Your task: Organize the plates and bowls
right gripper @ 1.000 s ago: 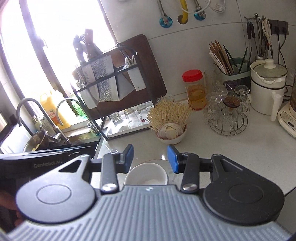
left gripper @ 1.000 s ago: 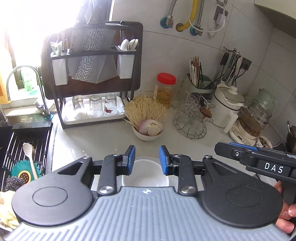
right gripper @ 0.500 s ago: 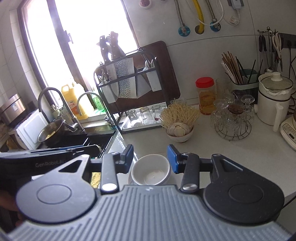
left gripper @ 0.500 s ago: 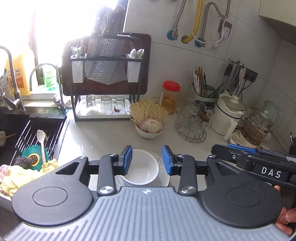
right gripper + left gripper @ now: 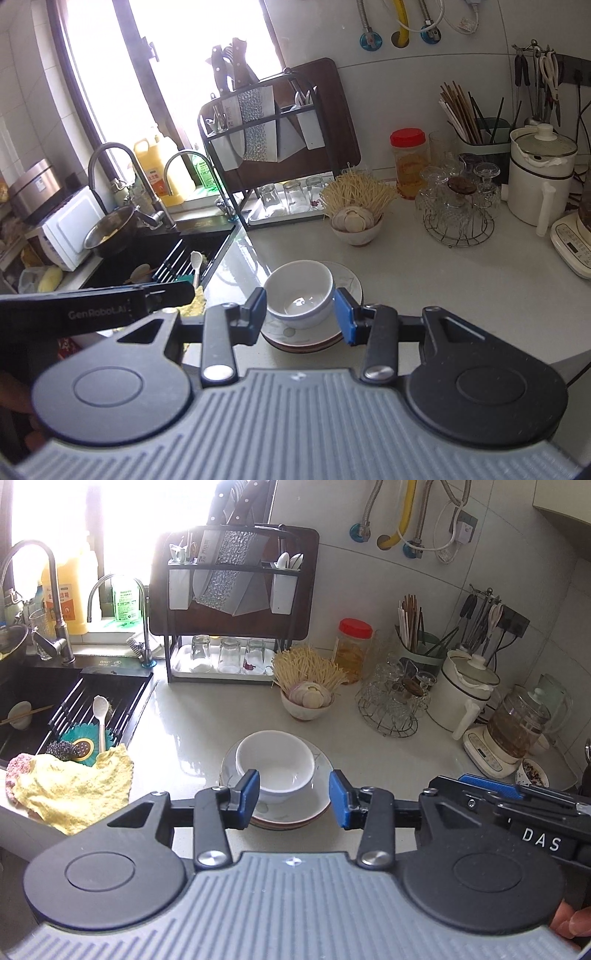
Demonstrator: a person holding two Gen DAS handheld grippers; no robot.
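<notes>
Left hand-held gripper (image 5: 293,799) released, right hand-held gripper (image 5: 300,315) released; both empty | white bowl (image 5: 275,764) nested on stacked plates (image 5: 295,814), bench (image 5: 192,734) centre | advice: pinch the bowl rim squarely; lift straight up

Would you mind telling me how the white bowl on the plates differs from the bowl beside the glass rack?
The white bowl is empty; the bowl by the wire glass rack is filled with thin pale sticks and round pale pieces. The white bowl sits on stacked plates, the filled bowl directly on the counter. The white bowl lies nearer both grippers. Both are upright and light-coloured.
</notes>
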